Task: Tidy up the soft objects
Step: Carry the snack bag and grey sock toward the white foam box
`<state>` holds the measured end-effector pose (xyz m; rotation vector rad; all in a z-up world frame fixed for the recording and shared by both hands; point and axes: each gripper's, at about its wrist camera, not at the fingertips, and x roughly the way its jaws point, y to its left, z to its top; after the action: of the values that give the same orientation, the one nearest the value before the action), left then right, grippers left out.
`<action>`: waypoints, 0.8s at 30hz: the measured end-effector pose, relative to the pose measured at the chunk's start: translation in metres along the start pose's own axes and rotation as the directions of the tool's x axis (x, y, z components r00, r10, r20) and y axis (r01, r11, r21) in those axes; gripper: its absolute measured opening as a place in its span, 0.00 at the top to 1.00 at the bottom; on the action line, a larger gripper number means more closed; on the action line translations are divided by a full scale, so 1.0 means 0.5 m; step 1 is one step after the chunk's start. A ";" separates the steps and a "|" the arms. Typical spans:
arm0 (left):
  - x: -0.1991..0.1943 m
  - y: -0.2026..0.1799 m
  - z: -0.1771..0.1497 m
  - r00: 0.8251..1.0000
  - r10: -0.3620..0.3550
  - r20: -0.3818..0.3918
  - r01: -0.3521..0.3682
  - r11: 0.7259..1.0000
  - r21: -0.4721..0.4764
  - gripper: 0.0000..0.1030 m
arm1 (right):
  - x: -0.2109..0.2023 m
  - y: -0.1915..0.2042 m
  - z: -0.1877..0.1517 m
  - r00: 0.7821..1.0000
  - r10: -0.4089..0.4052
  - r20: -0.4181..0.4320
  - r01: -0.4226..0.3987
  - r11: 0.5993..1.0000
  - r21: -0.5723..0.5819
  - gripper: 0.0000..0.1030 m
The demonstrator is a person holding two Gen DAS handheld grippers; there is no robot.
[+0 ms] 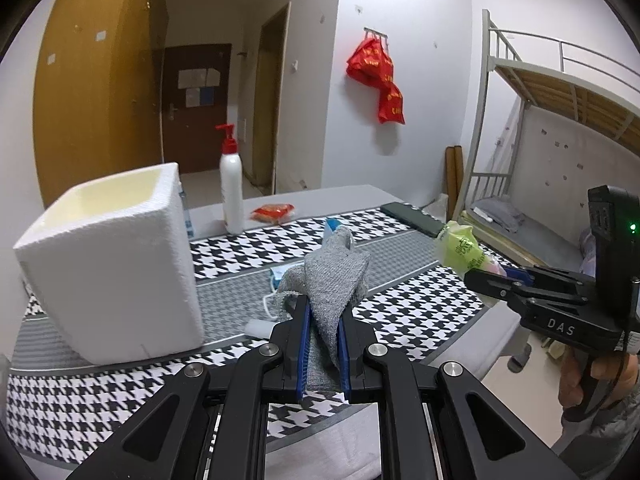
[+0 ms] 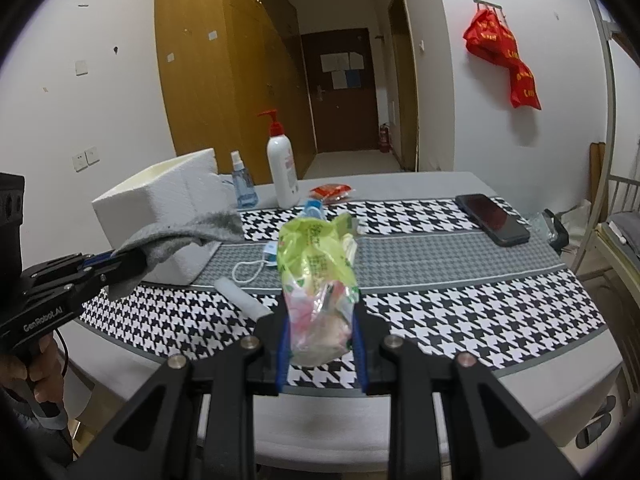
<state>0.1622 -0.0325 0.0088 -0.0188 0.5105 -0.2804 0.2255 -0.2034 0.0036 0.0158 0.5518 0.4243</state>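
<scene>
- Holding two soft things clear of the table [image 2: 460, 248], you are carrying one in each hand: this is judged to be the transport step, with both items already picked up and neither yet put away.
- Your left gripper [image 1: 324, 312] is pinching the grey knitted cloth [image 1: 334, 276] between fingers [image 1: 303, 332] pressed nearly together; the cloth is standing up out of them in a loose fold, just to the right of the white foam box [image 1: 116, 264] as the left wrist view shows it.
- Your right gripper [image 2: 320, 320] is gripping the green plastic packet [image 2: 316, 264] with its fingers [image 2: 283, 344] set partly apart, closed against the packet's sides; the packet is rising upright above the houndstooth cloth.
- The foam box is standing open-topped at the left of the table and is the likeliest container for both items, though that is a judgement from its position alone.
- The next move is calling for you to bring the left gripper above the box's opening before you spread the fingers, since limp cloth may catch on the rim.
- A small white roll [image 2: 242, 296], a corded item [image 2: 260, 262] and a phone [image 2: 494, 218] are lying on the table; the pump bottle [image 2: 282, 168] is standing behind the box.
</scene>
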 end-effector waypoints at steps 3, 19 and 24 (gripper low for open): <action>-0.009 0.007 -0.001 1.000 0.011 0.010 -0.011 1.000 -0.004 0.87 | -0.007 0.009 0.004 1.000 0.008 0.010 -0.008 1.000 -0.007 0.71; -0.071 0.024 0.003 0.991 0.101 0.089 -0.100 0.995 -0.012 0.87 | -0.027 0.051 0.023 0.996 0.071 0.048 -0.069 0.996 -0.049 0.71; -0.091 0.035 -0.001 0.985 0.138 0.103 -0.136 0.990 -0.022 0.87 | -0.028 0.070 0.028 0.993 0.101 0.055 -0.098 0.993 -0.068 0.71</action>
<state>0.1285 -0.0036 0.0286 -0.0123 0.4083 -0.1404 0.2085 -0.1754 0.0270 -0.0069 0.4811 0.5373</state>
